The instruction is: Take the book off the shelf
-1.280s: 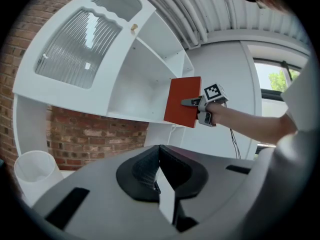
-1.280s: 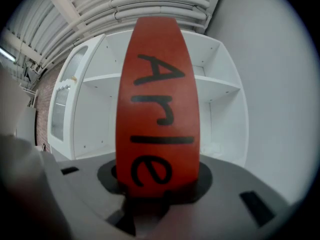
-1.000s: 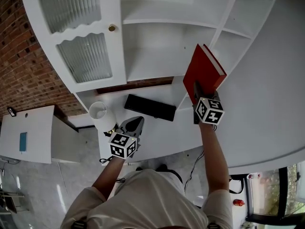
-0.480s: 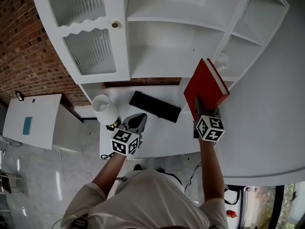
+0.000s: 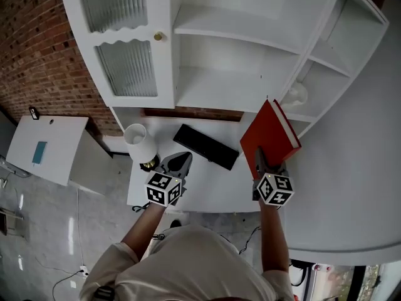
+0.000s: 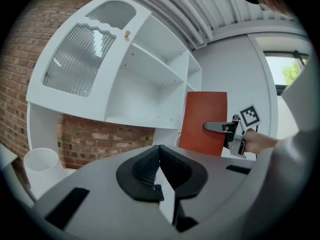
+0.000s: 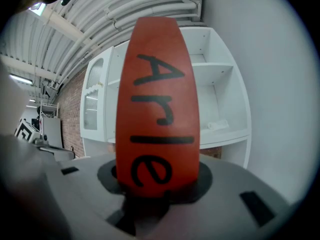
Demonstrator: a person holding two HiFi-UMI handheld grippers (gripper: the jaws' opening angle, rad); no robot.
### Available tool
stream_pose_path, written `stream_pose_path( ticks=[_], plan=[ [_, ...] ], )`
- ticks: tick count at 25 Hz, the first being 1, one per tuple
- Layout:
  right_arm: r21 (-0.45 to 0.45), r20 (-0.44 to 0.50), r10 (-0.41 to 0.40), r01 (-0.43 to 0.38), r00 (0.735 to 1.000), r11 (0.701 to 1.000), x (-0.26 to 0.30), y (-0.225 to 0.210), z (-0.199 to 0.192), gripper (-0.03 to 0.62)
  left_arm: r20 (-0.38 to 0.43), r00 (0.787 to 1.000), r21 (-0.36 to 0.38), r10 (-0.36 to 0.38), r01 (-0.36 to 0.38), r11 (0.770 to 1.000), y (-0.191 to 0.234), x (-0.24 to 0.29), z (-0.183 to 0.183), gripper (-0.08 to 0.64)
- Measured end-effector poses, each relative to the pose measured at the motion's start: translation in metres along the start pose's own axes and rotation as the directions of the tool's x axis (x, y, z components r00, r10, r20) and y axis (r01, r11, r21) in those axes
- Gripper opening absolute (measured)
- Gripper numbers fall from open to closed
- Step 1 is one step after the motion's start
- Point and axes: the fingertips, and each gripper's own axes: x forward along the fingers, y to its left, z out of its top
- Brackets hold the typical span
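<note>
The red book (image 5: 269, 137) is clear of the white shelf unit (image 5: 238, 86), held upright over the desk in front of the right-hand compartments. My right gripper (image 5: 259, 160) is shut on its lower edge. In the right gripper view the book's spine (image 7: 157, 109) with black lettering rises from between the jaws and fills the middle. The left gripper view shows the book (image 6: 204, 121) side-on, with the right gripper (image 6: 220, 127) clamped on it. My left gripper (image 5: 178, 163) hovers over the desk's front left, shut with its pads together (image 6: 160, 156) and nothing between them.
A black flat keyboard-like object (image 5: 205, 146) lies on the white desk (image 5: 219, 190) between the grippers. A white cup-shaped thing (image 5: 136, 137) stands at the left gripper's left. A small white object (image 5: 297, 95) sits in a right shelf compartment. Brick wall (image 5: 37, 55) is at the left.
The right gripper has drawn the red book down and away from the shelf compartments, toward the person. The left gripper has kept its place by the white cup-shaped thing.
</note>
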Motion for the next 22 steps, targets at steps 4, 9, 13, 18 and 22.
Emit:
stream_pose_path(
  ticks=[4, 9, 13, 18, 22],
  plan=[
    [-0.02, -0.003, 0.032, -0.032, 0.999, 0.999, -0.005, 0.002, -0.003, 0.16, 0.015, 1.0, 0.0, 0.023, -0.023, 1.0, 0.001, 0.001, 0.006, -0.006],
    [-0.042, 0.003, 0.041, -0.041, 0.999, 0.998, -0.007, -0.002, -0.002, 0.16, 0.023, 0.999, 0.005, 0.035, -0.035, 0.999, 0.002, 0.005, 0.011, -0.006],
    [-0.061, 0.016, 0.048, -0.047, 0.999, 0.997, -0.011, -0.001, 0.001, 0.16, 0.025, 0.999, 0.007, 0.035, -0.035, 0.999, 0.0, 0.007, 0.013, -0.006],
    [-0.061, 0.025, 0.049, -0.048, 0.998, 0.997, -0.017, -0.002, 0.004, 0.16, 0.022, 0.999, 0.011, 0.024, -0.025, 1.0, -0.006, 0.01, 0.013, -0.006],
    [-0.053, 0.026, 0.046, -0.044, 0.999, 0.998, -0.021, -0.003, 0.003, 0.16, 0.022, 1.0, 0.011, 0.02, -0.021, 1.0, -0.009, 0.011, 0.013, -0.006]
  ],
)
